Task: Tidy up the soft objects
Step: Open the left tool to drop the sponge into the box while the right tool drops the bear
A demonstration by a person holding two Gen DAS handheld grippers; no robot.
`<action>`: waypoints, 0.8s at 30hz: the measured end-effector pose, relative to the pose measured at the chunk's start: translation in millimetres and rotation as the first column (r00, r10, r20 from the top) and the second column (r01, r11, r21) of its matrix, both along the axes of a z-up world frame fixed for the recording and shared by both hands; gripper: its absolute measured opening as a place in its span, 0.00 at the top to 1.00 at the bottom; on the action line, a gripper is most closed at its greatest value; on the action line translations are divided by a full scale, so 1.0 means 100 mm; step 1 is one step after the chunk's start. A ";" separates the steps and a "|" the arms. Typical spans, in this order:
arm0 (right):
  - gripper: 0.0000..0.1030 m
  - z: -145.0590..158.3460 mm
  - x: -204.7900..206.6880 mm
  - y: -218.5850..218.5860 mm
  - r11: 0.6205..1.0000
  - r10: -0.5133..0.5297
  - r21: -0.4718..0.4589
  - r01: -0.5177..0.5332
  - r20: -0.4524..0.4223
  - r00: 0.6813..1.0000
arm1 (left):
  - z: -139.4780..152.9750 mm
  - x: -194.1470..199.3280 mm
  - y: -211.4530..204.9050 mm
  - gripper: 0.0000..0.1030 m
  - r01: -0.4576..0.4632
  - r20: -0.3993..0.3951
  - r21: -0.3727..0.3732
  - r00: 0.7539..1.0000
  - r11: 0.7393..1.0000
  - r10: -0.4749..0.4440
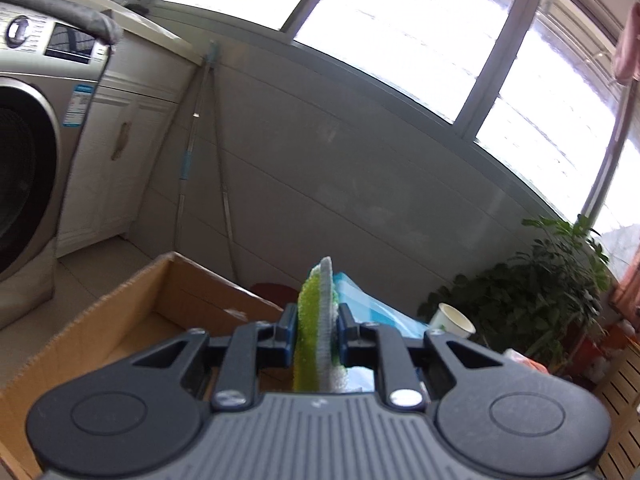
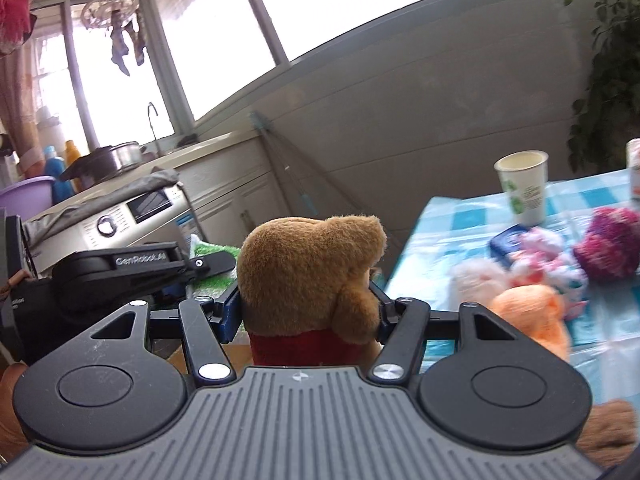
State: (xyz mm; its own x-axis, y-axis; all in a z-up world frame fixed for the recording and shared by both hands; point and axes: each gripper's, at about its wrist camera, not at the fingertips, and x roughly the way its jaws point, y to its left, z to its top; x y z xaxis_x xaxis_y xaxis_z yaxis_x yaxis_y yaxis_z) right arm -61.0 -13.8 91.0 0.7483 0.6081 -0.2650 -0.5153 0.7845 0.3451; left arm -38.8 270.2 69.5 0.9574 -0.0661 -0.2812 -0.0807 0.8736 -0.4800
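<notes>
Both grippers are loaded, so the sorting looks to be in mid-run. Closest in the left view, the left gripper [image 1: 318, 330] is clamped tight on a thin green-and-white sponge [image 1: 316, 320], which stands on edge between the pads. Just beyond and to the left of it lies the box [image 1: 100, 320], an open cardboard carton on the floor; the part of its bottom that shows looks bare, so I judge little or nothing has gone in yet. That gripper points slightly downward, level with the box's right rim rather than over its middle.

Closest in the right view, the right gripper [image 2: 306, 304] holds a brown bear [image 2: 308, 276] by the head, jaws about half spread around the plush, its red shirt below them. It too tilts a little downward, and sits right of the box, beside the left gripper [image 2: 152, 268], which shows at its left.

Farther right of the box, on the table [image 2: 440, 216], an orange toy [image 2: 532, 316], a pink toy [image 2: 536, 256] and a magenta yarn ball [image 2: 612, 244] wait near a cup [image 2: 524, 184]. Those are left to do.
</notes>
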 end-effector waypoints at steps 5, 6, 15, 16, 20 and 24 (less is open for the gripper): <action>0.27 -0.04 0.07 0.31 0.996 0.094 0.001 -0.094 -0.045 0.995 | -0.02 0.02 0.19 0.84 -0.094 -0.025 0.001 0.995 0.996 0.094; 0.26 -0.06 0.10 0.38 0.994 0.110 -0.003 -0.110 -0.058 0.992 | -0.02 0.03 0.21 0.84 -0.111 -0.033 0.003 0.993 0.994 0.111; 0.02 -0.29 0.14 0.62 0.990 0.129 -0.041 -0.135 -0.128 0.983 | -0.08 0.04 0.28 0.73 -0.204 -0.100 0.074 0.972 0.976 0.211; 0.02 -0.28 0.12 0.58 0.991 0.120 -0.039 -0.126 -0.128 0.984 | -0.07 0.04 0.27 0.68 -0.208 -0.100 0.083 0.971 0.975 0.216; 0.00 -0.17 -0.01 0.44 0.997 0.070 -0.037 -0.074 -0.091 0.993 | -0.05 0.02 0.26 0.27 -0.228 -0.085 0.104 0.968 0.968 0.237; 0.00 -0.08 -0.12 0.30 0.998 0.014 -0.063 -0.015 -0.024 1.000 | -0.04 0.00 0.21 0.01 -0.230 -0.071 0.120 0.968 0.966 0.239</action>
State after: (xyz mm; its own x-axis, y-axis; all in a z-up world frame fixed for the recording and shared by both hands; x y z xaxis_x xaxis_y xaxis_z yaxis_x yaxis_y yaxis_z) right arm -72.6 16.5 83.4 0.7326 0.6004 -0.3206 -0.5192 0.7975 0.3072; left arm -39.0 291.6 65.5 0.9149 0.1932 -0.3546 -0.3255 0.8725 -0.3644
